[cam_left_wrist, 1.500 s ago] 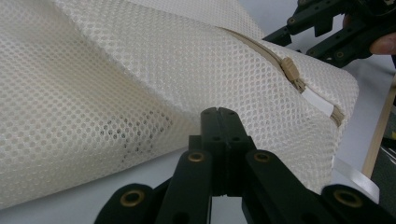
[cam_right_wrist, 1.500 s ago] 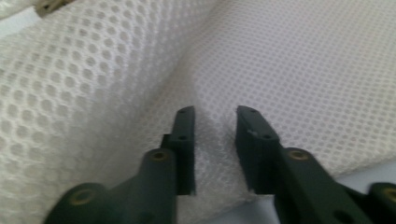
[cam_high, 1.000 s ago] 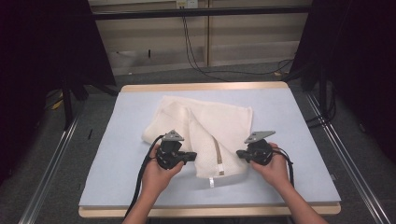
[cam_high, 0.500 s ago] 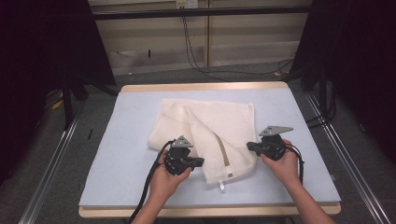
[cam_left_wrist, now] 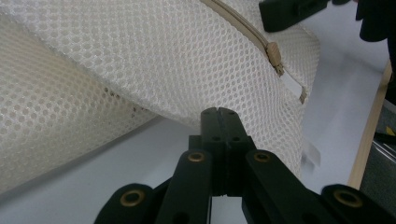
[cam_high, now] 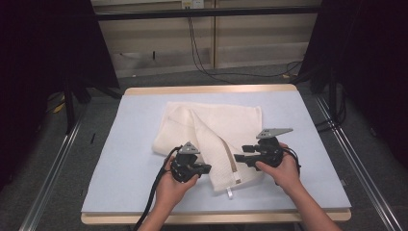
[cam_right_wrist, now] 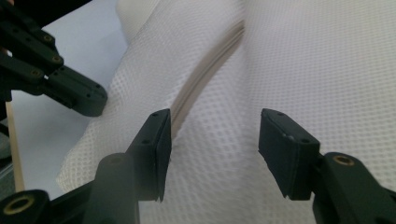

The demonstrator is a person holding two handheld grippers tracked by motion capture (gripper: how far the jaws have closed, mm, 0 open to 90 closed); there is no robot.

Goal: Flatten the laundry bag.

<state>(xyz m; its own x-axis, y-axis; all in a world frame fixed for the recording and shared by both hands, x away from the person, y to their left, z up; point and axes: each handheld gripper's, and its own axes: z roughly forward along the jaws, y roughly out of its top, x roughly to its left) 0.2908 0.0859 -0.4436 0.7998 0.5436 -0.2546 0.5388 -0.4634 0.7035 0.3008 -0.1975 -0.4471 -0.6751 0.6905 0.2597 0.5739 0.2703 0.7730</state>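
Since the earlier frame, right tool (cam_high: pixel 239 159) jaws were opened, white mesh zip laundry bag (cam_high: pixel 216 132) released onto table (cam_high: pixel 134 144); left tool (cam_high: pixel 208 169) kept clamped on bag edge. Folding approx. half done; smoothing left.

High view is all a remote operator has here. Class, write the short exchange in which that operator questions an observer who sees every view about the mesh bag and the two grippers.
Operator: Is the left gripper closed?
Observer: Yes. In its own view the left gripper has its fingers shut together, with the tips at a fold of the mesh bag. I cannot tell whether any mesh is pinched.
Operator: And the right one?
Observer: The right gripper has just been opening. Its fingers stand apart, with the mesh beyond the gap and nothing pressed between them.
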